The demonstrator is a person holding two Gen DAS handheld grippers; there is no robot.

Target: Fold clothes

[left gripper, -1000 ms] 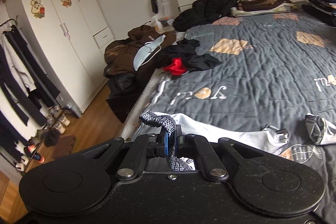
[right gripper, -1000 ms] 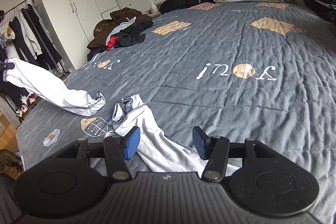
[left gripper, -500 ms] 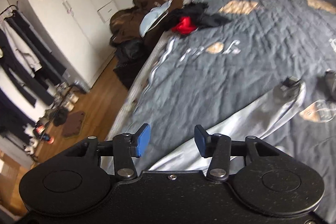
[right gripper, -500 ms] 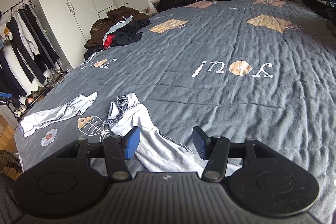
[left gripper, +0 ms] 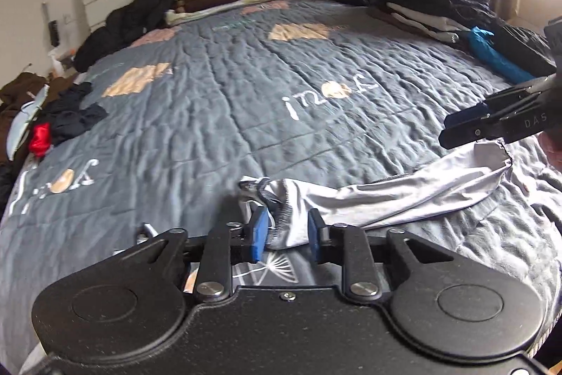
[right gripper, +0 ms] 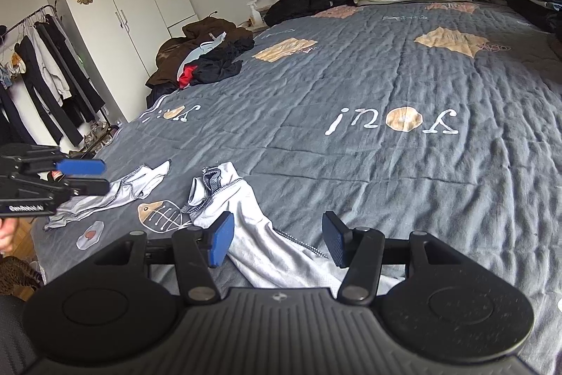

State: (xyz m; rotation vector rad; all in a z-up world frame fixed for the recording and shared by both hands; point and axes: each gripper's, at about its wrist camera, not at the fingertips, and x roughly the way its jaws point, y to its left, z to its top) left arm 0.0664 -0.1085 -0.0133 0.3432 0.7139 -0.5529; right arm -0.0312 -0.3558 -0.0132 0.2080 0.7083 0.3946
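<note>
The grey garment is lying rumpled on the bed, sitting at 6 o'clock in the right wrist view with one limb trailing toward 9. The right gripper is hovering spread above it, pinching nothing. The left gripper has just been closing its jaws, which are standing narrowly apart. Blur is making this hard to judge, but no cloth seems to be pressed between them. If it is closing short of the cuff, it is risking a grab of air or quilt.

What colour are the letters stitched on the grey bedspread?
White, with a tan circle among them, on the grey quilted bedspread. The letters show best in the right wrist view.
</note>
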